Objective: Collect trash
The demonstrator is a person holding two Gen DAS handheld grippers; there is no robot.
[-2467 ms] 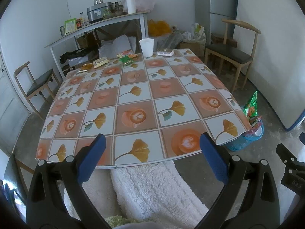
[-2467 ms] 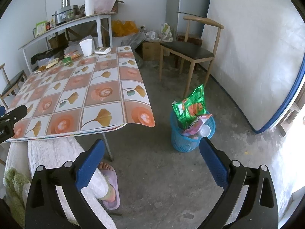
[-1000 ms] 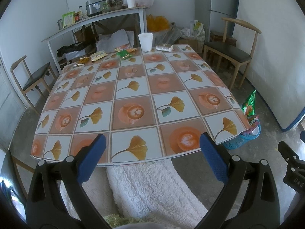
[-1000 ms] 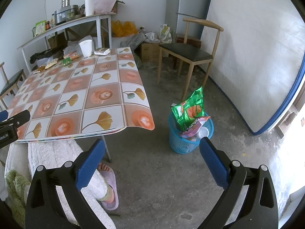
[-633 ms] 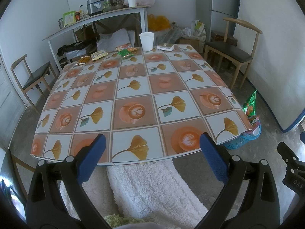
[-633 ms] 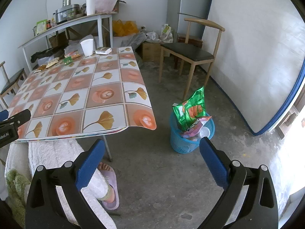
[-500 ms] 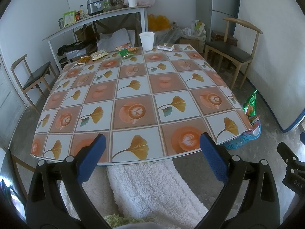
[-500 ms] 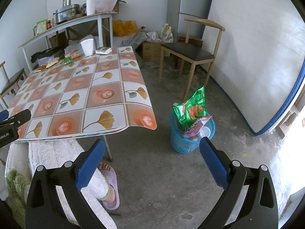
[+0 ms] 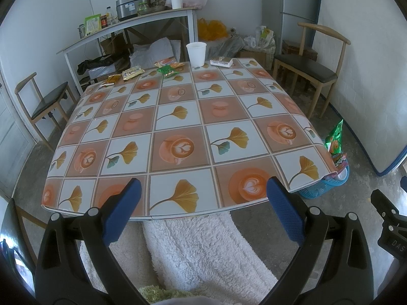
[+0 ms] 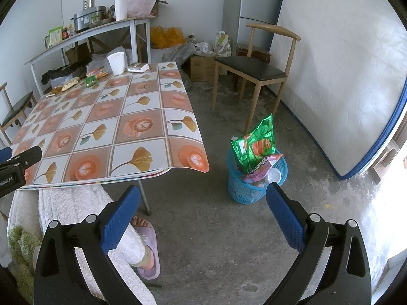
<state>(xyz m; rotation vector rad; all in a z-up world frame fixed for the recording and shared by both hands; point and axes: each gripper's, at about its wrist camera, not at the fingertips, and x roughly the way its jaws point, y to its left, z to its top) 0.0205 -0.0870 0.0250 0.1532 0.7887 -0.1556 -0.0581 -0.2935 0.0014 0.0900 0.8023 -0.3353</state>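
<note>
Left gripper (image 9: 202,190): your blue-padded fingers are spread wide, gripping nothing, at the near edge of the ginkgo-patterned table (image 9: 178,127).
Right gripper (image 10: 202,198): spread wide too, above bare concrete floor.
Trash: snack wrappers (image 9: 168,71), white paper cup (image 9: 195,54) along the far table edge.
Blue plastic basket (image 10: 241,190): on the floor right of the table, holding a green crisp bag (image 10: 254,147).

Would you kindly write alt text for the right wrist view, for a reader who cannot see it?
The open right claw hangs empty above a concrete floor, facing a blue trash basket with a green snack bag sticking out. To the left, a patterned table carries a white cup and wrappers at its far end.
</note>
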